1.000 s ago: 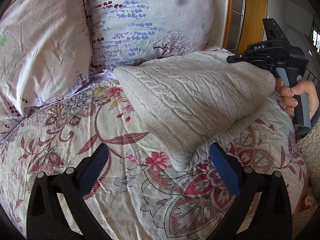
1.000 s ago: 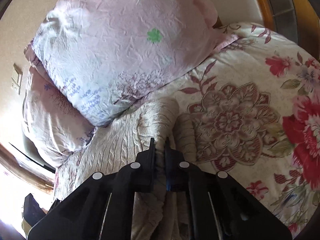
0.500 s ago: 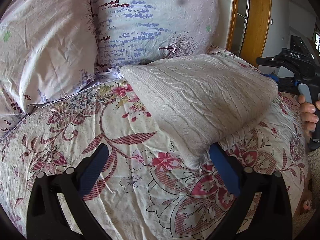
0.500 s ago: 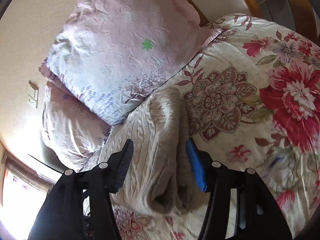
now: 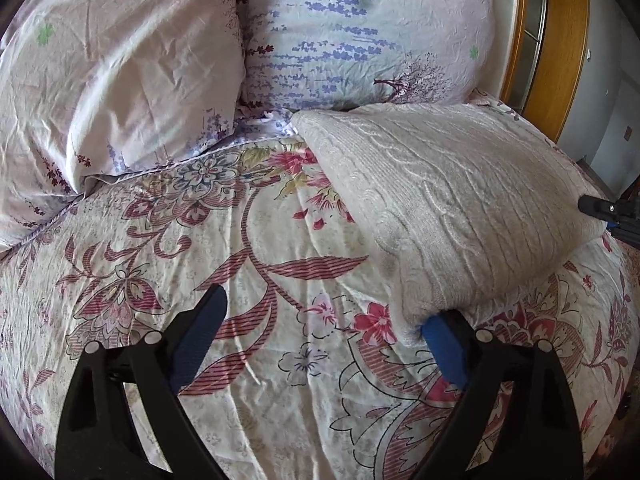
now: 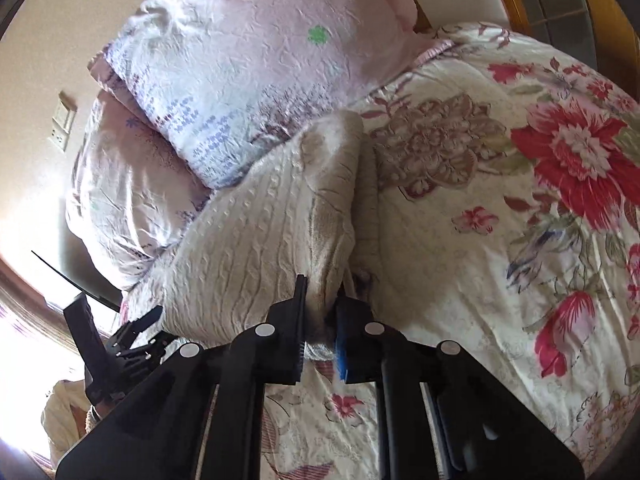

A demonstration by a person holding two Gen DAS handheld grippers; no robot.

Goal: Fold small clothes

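Note:
A cream cable-knit sweater [image 5: 452, 200] lies folded on the floral bedspread [image 5: 224, 248], its far edge against the pillows. My left gripper [image 5: 324, 332] is open and empty; its right finger sits just under the sweater's near corner. In the right wrist view the sweater [image 6: 256, 240] shows its folded edge. My right gripper [image 6: 322, 312] is shut on that edge, with a fold of knit pinched between the jaws. The right gripper also shows at the right edge of the left wrist view [image 5: 612, 216].
Two lilac floral pillows [image 5: 352, 32] [image 5: 108, 68] lean at the head of the bed. A wooden frame [image 5: 568, 40] stands at the far right. A wall switch [image 6: 62, 120] is on the beige wall. The left gripper's body shows in the right wrist view [image 6: 116, 344].
My right gripper, shut one second ago and open half a second ago, has closed on the sweater's edge again. The left gripper has shifted closer to the sweater's near corner.

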